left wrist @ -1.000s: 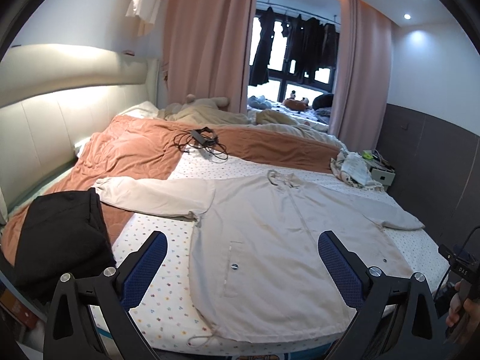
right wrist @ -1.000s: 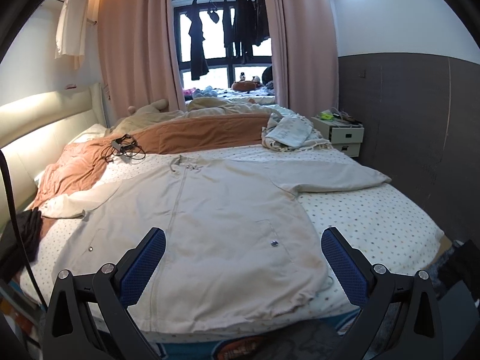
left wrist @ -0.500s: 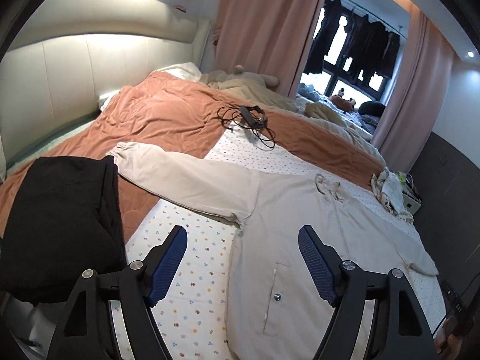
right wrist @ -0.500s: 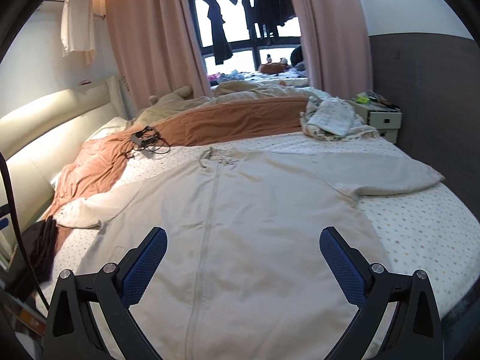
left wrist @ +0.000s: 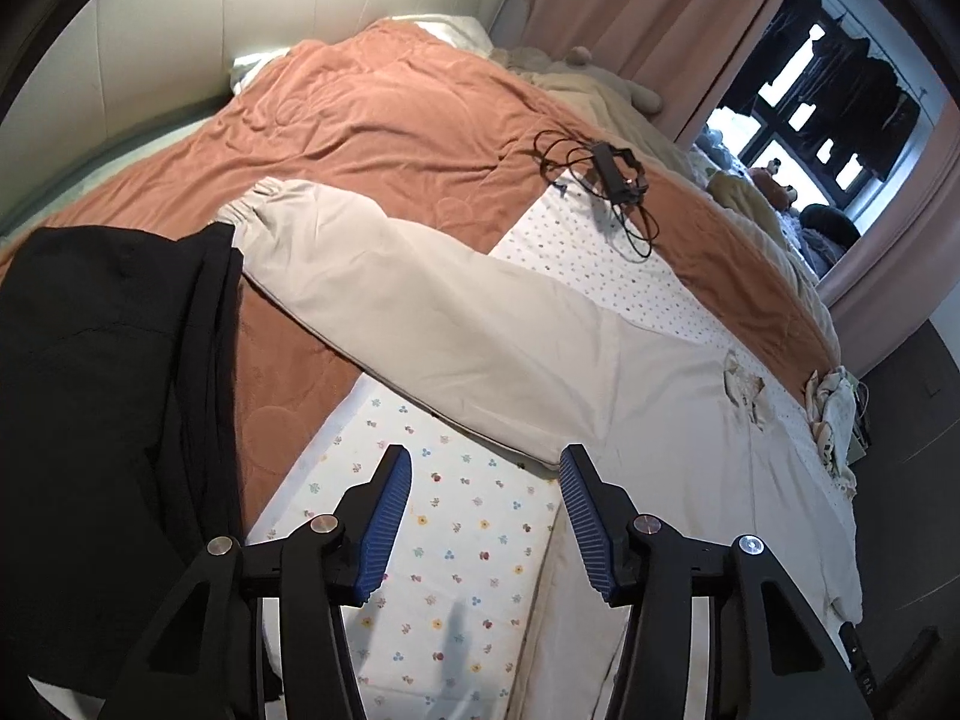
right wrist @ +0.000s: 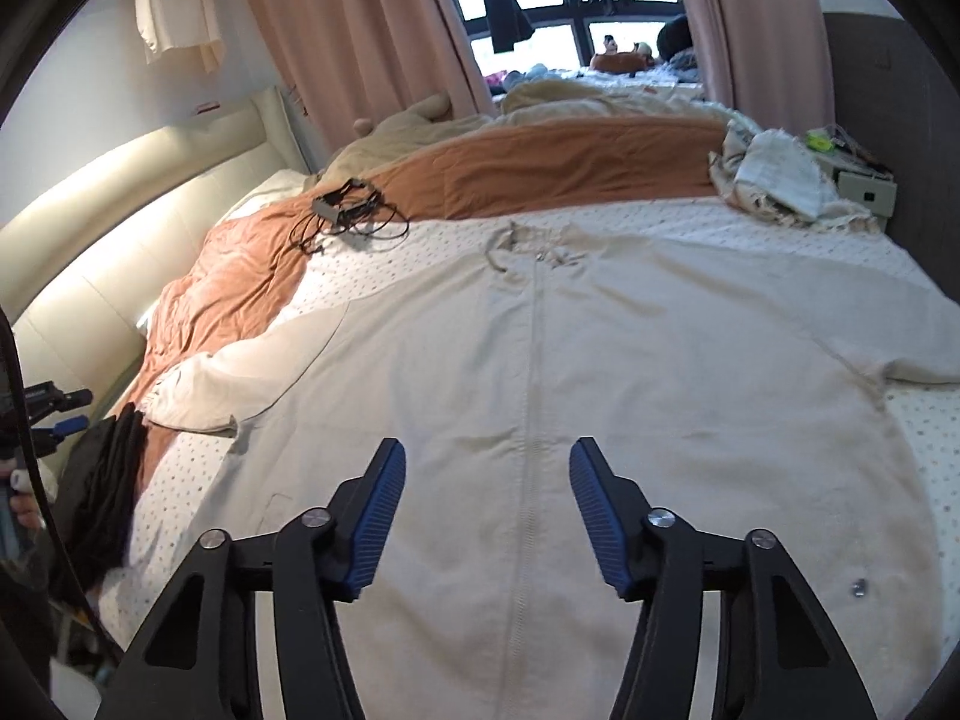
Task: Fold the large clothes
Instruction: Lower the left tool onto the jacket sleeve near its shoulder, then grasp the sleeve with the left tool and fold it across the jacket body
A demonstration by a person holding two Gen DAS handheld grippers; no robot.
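No brand, label or writing can be read anywhere in either view. At the far left a folded black garment (left wrist: 114, 372) lies on the bed's near edge, its lower part cut off by the frame. Beside it an orange blanket (left wrist: 384, 114) covers the headboard side of the bed, and the beige jacket (right wrist: 540, 420) is spread flat, zip up, over the dotted sheet (left wrist: 456, 534); its left sleeve (left wrist: 384, 294) stretches across the blanket, the cuff just beside the black garment. The left gripper (left wrist: 483, 516) hovers above bare sheet next to the jacket's armpit; its jaws have just been closing and stand about half apart, nothing between them. The right gripper (right wrist: 486, 516) hangs over the jacket's front by the zip, jaws likewise just been closing, half apart, empty. Farther off, a black cable bundle (left wrist: 606, 174) rests where blanket meets sheet. At the far right a crumpled pale cloth (right wrist: 780, 180) sits at the bed's edge, partly hiding a bedside cabinet (right wrist: 864, 192) whose top clutter is too small to make out.
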